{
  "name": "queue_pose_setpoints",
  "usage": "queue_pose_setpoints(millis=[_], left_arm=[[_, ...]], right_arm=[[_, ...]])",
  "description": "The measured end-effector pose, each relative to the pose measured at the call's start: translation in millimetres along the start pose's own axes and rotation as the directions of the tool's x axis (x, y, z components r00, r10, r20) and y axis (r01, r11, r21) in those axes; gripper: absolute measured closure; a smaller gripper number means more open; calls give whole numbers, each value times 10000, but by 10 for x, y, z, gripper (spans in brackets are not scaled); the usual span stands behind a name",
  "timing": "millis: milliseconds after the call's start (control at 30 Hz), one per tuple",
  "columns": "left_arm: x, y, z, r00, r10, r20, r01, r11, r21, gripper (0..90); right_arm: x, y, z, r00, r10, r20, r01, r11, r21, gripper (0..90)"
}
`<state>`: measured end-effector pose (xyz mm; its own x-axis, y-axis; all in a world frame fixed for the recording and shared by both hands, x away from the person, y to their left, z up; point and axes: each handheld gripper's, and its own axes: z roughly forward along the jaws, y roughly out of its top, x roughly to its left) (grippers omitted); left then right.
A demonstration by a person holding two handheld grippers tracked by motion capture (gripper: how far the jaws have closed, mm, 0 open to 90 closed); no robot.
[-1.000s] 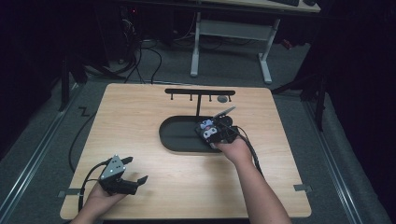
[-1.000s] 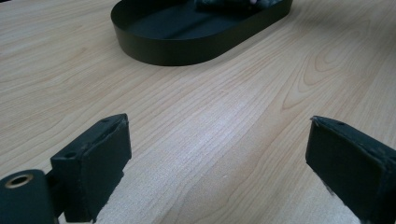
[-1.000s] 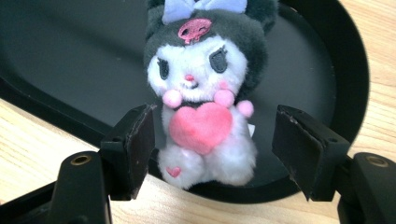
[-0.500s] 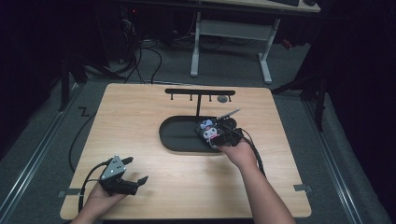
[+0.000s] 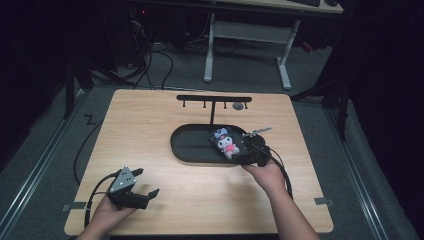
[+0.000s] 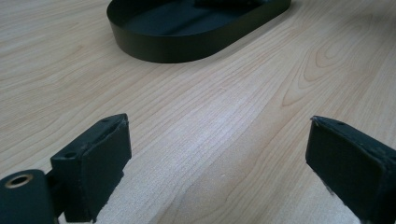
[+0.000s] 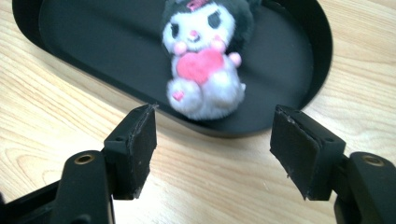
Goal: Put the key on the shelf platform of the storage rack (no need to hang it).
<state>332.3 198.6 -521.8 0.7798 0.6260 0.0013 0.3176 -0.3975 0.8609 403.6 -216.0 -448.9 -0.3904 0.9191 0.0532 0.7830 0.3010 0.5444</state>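
A small plush toy (image 5: pixel 227 142) (image 7: pixel 203 65), white with a dark hood and a pink heart, lies on its back at the right end of a black oval tray (image 5: pixel 186 149) (image 7: pixel 93 42). My right gripper (image 5: pixel 243 157) (image 7: pixel 215 130) is open just outside the tray's near rim. It points at the toy, and only wood shows between its pads. My left gripper (image 5: pixel 147 181) (image 6: pixel 217 144) rests open at the table's front left, low over bare wood, far from the tray (image 6: pixel 187 44).
A black T-shaped rack (image 5: pixel 212 100) with small hooks stands behind the tray, and a grey item (image 5: pixel 239 106) hangs near its right end. Desk legs and cables lie on the dark floor beyond the wooden table (image 5: pixel 140 125).
My right gripper has drawn back toward the tray's near right rim, and the toy stays lying in the tray. The left gripper has not moved.
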Motion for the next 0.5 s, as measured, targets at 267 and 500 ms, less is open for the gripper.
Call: queue_pose_setpoints(millis=[267,500], left_arm=[[-2,2,11,10000,20,-7,-20,10000,8,76],[-3,9,5,10000,43,3,-43,10000,-10,76]], right_arm=[[-31,-242,-36,9987,-302,416,316,9989,-348,305],[-56,-522,-14,9996,28,278,5,9931,-1172,263]])
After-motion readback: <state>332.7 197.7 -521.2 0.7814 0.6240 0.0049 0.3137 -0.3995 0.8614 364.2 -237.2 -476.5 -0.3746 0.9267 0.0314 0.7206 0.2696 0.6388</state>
